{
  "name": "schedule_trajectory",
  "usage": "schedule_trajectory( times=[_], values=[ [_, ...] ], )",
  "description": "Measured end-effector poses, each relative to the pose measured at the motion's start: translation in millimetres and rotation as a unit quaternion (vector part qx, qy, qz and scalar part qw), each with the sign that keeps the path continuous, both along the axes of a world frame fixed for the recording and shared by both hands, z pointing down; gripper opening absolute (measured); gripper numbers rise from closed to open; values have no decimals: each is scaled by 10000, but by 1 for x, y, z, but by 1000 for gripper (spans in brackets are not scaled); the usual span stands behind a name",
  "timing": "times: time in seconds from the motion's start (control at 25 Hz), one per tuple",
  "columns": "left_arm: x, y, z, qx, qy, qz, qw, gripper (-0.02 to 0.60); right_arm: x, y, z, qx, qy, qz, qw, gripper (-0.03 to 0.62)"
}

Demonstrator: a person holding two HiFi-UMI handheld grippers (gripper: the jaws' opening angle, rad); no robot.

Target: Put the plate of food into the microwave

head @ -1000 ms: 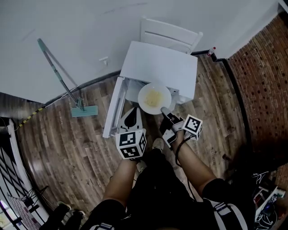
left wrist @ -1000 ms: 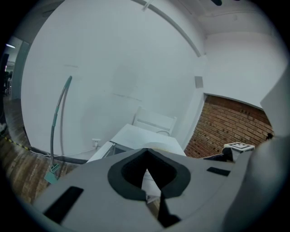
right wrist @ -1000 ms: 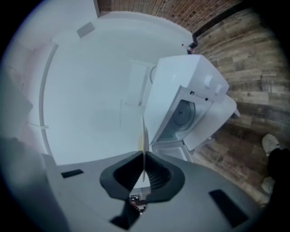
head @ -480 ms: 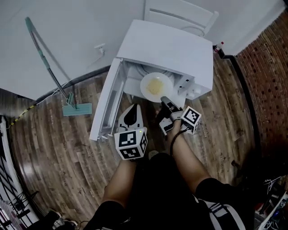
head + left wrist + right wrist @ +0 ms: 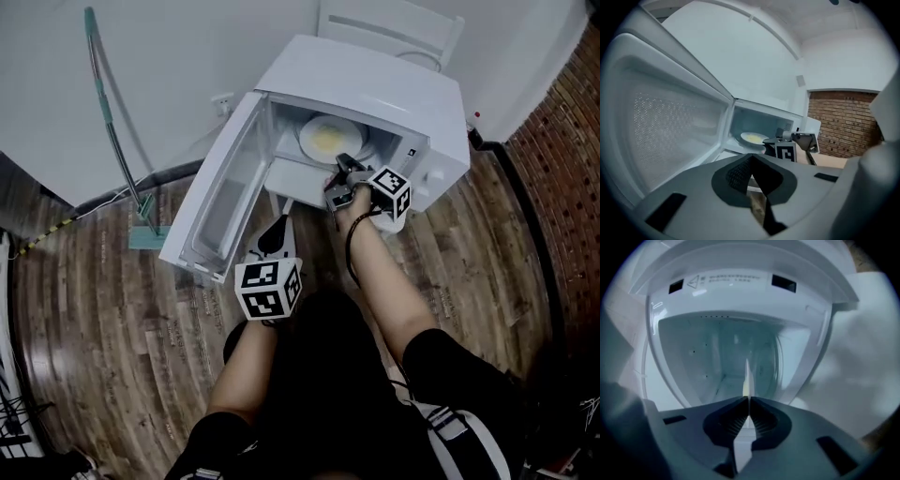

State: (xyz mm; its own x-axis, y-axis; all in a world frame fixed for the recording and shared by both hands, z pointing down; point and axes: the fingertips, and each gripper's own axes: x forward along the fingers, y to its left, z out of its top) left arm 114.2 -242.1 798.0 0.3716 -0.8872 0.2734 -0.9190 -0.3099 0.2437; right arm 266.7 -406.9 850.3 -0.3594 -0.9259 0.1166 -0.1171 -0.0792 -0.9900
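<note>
A white microwave (image 5: 375, 80) stands on the wood floor with its door (image 5: 220, 187) swung open to the left. The white plate of yellow food (image 5: 328, 139) is inside the cavity, level. My right gripper (image 5: 345, 169) reaches into the opening and is shut on the plate's near rim. In the right gripper view that rim (image 5: 746, 378) shows edge-on between the closed jaws of my right gripper (image 5: 748, 401), with the cavity (image 5: 717, 348) behind. My left gripper (image 5: 277, 230) hangs lower, in front of the door, shut and holding nothing. From it I see the plate (image 5: 752, 138) in the cavity.
A green-handled mop (image 5: 108, 131) leans on the white wall left of the door. A white chair (image 5: 389, 28) stands behind the microwave. A brick wall (image 5: 562, 103) runs along the right. The person's legs are below the grippers.
My right gripper has carried the plate from in front of the microwave into its cavity. The left gripper has stayed low by the door.
</note>
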Motion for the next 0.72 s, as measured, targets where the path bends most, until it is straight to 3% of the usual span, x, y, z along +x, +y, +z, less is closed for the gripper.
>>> schedule_trajectory(
  times=[0.16,0.4,0.6,0.72],
  values=[
    [-11,7,10,-142,125,-59,9998,-2,-2,-25,1,-112,170,181,9996,26],
    [-14,16,3,-161,170,-66,9997,-2,-5,-49,8,-354,1074,115,9935,28],
    [-24,24,6,-235,298,-195,9991,-2,-1,-55,7,-675,1985,135,9777,31],
    [-29,29,-3,-81,265,-254,9993,-2,5,-56,9,-919,2639,176,9600,55]
  ],
)
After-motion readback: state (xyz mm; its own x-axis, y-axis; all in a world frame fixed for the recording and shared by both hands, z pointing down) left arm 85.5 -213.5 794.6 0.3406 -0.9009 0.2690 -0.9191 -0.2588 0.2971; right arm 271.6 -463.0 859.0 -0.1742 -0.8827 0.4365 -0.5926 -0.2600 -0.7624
